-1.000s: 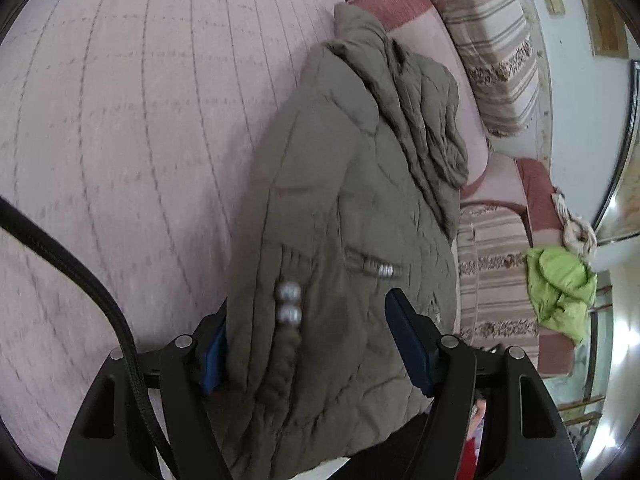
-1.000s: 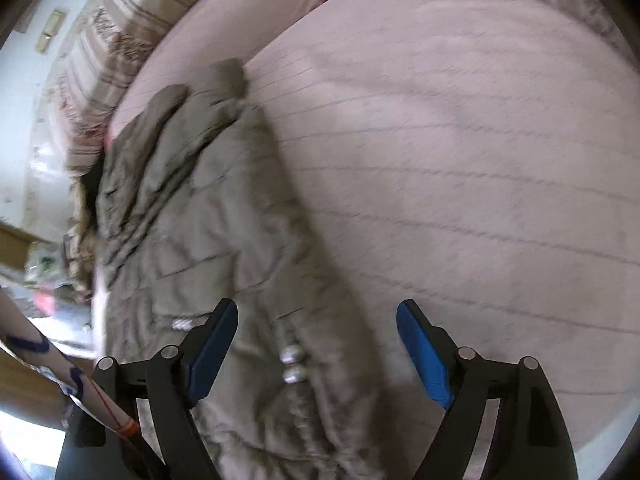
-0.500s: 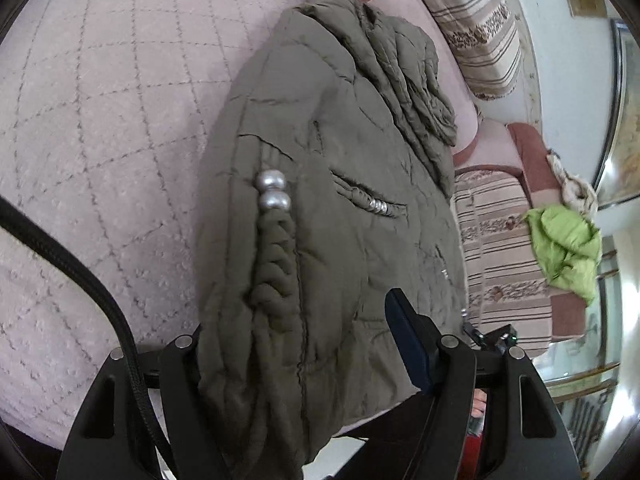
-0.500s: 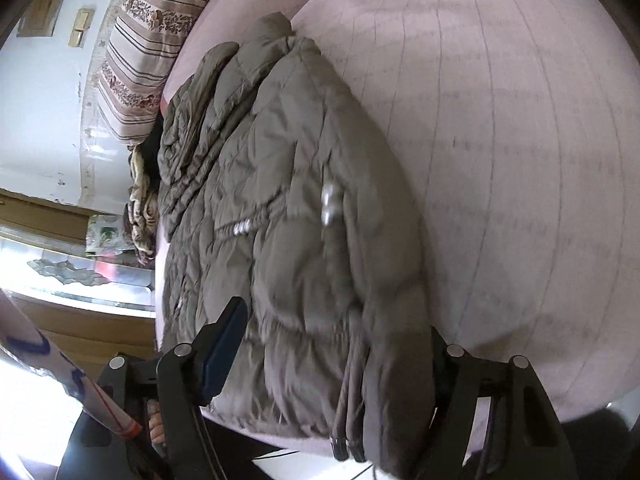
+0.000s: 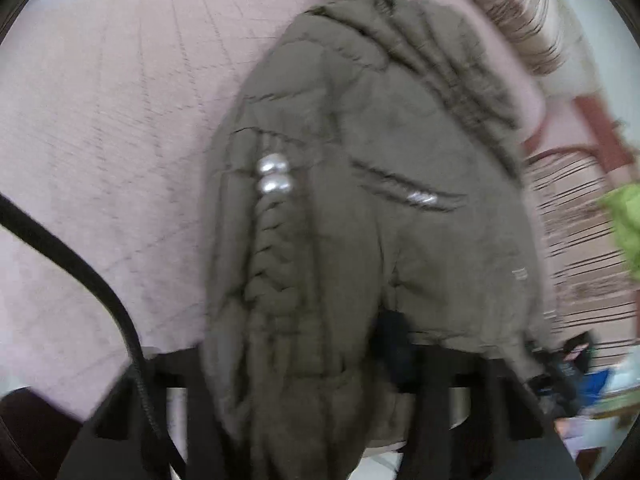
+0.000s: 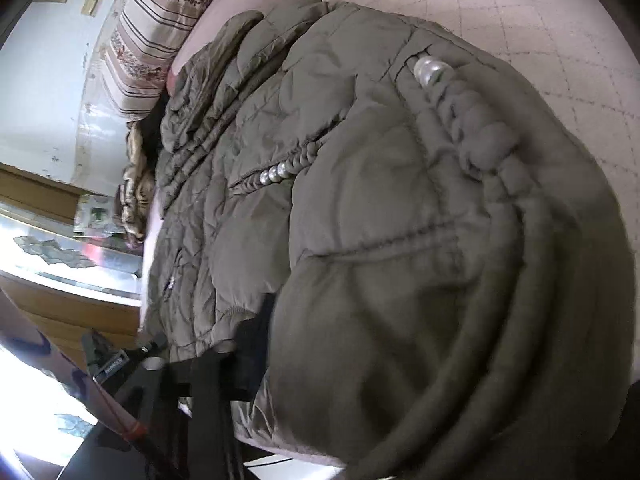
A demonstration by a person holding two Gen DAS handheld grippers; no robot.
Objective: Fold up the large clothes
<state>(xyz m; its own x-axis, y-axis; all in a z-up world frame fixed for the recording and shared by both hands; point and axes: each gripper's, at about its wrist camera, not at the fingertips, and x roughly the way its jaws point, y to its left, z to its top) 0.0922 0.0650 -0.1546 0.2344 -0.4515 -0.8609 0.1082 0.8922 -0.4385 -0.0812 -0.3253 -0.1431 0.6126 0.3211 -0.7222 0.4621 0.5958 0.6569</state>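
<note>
An olive quilted jacket [image 5: 360,184] with pearl beads and a braided trim lies on a pink quilted bed cover [image 5: 104,112]. In the left wrist view its hem bulges between the fingers of my left gripper [image 5: 296,364], which is shut on it; the right finger [image 5: 396,356] shows dark against the fabric. In the right wrist view the jacket [image 6: 360,208] fills the frame. Its hem covers most of my right gripper [image 6: 360,356], shut on it; only the left finger [image 6: 256,344] shows.
Striped cushions [image 6: 156,28] line the bed's far end by a white wall. A lime green garment [image 5: 624,224] lies on a striped sofa at the right. A black cable [image 5: 80,272] crosses the left wrist view. A wooden ledge [image 6: 60,296] runs beside the bed.
Both grippers have moved forward onto the jacket's near edge and closed on it. The fabric now bunches up between the fingers and hides most of them.
</note>
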